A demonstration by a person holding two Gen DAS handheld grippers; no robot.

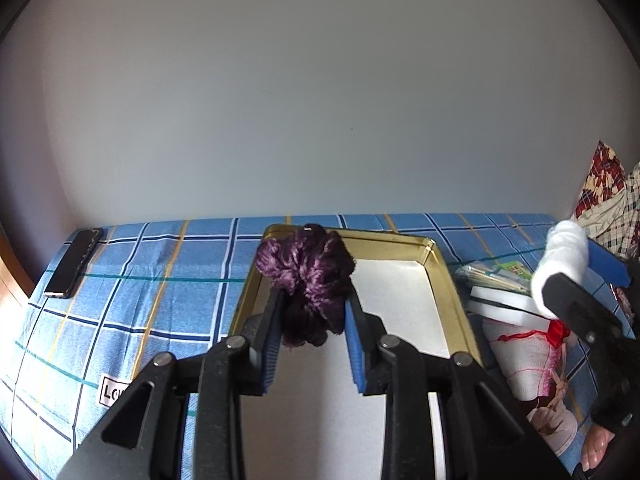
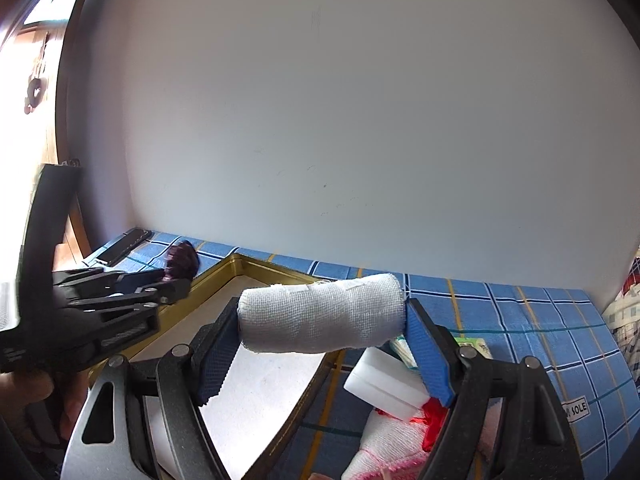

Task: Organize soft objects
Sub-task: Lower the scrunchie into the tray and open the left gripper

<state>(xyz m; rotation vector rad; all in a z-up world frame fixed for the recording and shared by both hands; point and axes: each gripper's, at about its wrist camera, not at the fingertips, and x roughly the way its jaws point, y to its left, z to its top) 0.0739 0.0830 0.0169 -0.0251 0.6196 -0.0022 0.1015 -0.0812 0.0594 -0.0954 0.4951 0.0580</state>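
The left gripper (image 1: 314,300) pinched a purple yarn scrunchie (image 1: 306,276) and the right gripper (image 2: 320,330) clamped a white gauze roll (image 2: 322,316), both raised above the gold tray (image 1: 438,264) at twelve o'clock, seemingly for dropping in.

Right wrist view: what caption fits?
Right gripper holds a white gauze roll above a gold tray.

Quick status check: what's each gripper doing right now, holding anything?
Left gripper: shut on the purple yarn bundle, above the gold tray.
Right gripper: shut on the white gauze roll.
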